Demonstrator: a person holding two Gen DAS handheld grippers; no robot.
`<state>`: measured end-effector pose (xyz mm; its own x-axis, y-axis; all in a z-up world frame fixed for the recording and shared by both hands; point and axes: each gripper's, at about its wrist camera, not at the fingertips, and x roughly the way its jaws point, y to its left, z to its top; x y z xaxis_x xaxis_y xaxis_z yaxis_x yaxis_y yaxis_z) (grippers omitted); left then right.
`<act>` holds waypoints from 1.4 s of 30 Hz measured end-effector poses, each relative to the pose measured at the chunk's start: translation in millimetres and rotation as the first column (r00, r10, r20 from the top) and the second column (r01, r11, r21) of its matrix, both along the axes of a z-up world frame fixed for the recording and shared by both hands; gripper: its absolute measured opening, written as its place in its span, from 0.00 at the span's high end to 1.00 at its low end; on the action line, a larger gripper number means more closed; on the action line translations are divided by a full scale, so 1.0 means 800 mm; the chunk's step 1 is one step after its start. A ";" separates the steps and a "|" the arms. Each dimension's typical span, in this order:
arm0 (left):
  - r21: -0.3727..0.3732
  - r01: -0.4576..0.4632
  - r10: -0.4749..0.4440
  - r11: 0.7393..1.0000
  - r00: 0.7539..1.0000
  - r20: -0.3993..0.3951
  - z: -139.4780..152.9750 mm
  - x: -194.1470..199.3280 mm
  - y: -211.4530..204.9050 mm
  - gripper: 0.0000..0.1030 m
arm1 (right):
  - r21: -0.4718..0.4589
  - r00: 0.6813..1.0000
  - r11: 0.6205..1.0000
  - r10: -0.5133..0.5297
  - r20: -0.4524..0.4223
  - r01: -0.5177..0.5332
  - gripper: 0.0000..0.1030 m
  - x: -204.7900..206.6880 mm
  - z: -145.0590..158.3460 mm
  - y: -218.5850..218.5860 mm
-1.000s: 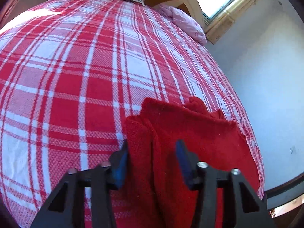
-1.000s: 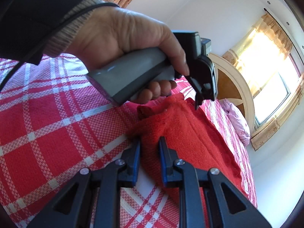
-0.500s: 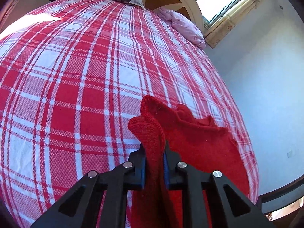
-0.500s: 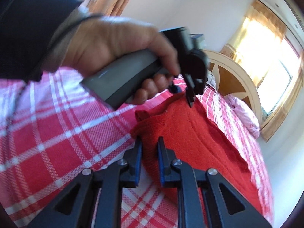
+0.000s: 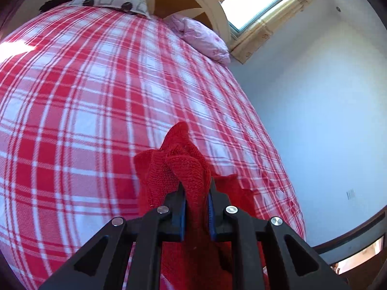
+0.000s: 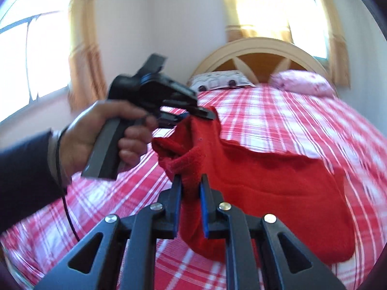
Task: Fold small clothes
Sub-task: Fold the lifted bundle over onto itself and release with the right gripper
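Note:
A small red knitted garment (image 6: 266, 181) hangs lifted above the red and white checked bedspread (image 6: 278, 111). My right gripper (image 6: 191, 181) is shut on one bunched corner of it. My left gripper (image 5: 196, 188) is shut on another corner of the red garment (image 5: 179, 166), which bunches up past the fingers. In the right wrist view the left gripper (image 6: 203, 113), held by a hand, pinches the garment's upper edge to the left of and above my right gripper.
The checked bedspread (image 5: 96, 96) fills the left wrist view. A grey patterned pillow (image 5: 108, 0) and a pink pillow (image 5: 203, 38) lie at the curved headboard (image 6: 261, 55). A white wall (image 5: 314, 120) runs along the bed's right side. Curtained windows are behind.
My left gripper closed on the red garment. Both grippers then lifted it off the bed, and the right wrist view swung round towards the headboard.

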<state>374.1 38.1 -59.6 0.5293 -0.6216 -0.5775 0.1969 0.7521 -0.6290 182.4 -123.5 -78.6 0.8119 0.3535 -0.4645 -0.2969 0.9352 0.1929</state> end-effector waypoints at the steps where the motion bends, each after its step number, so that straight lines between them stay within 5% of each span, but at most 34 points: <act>1: 0.000 0.015 -0.015 1.000 1.000 0.003 0.003 0.003 -0.013 0.86 | 0.036 1.000 0.999 -0.019 -0.006 0.019 0.84 0.002 0.000 -0.013; 9: 0.017 0.112 -0.112 0.994 0.994 -0.014 0.008 0.029 -0.105 0.86 | 0.227 0.991 0.965 -0.121 -0.059 0.131 0.84 -0.016 -0.009 -0.094; 16: 0.079 0.182 -0.179 0.980 0.983 -0.048 -0.014 0.049 -0.179 0.86 | 0.378 0.965 0.890 -0.210 -0.157 0.255 0.84 -0.025 -0.031 -0.167; 26: 0.154 0.216 -0.202 0.964 0.974 -0.101 -0.054 0.071 -0.248 0.86 | 0.426 0.899 0.800 -0.311 -0.309 0.423 0.93 -0.047 -0.082 -0.227; 33: 0.198 0.280 -0.286 0.939 0.958 0.006 -0.014 0.039 -0.288 0.77 | 0.449 0.914 0.800 -0.303 -0.270 0.397 0.87 -0.058 -0.082 -0.228; 37: 0.262 0.279 -0.319 0.924 0.939 0.124 0.027 0.004 -0.292 0.57 | 0.497 0.900 0.751 -0.350 -0.259 0.435 0.58 -0.071 -0.086 -0.244; 42: 0.327 0.185 -0.277 0.927 0.924 0.262 0.042 -0.054 -0.240 0.47 | 0.452 0.894 0.771 -0.397 -0.209 0.448 0.56 -0.083 -0.064 -0.248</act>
<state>330.5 -153.5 -26.0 0.5670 -0.5759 -0.5890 0.5311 0.8021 -0.2730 116.1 -321.8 -130.0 0.8928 0.1816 -0.4122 0.1500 0.7430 0.6523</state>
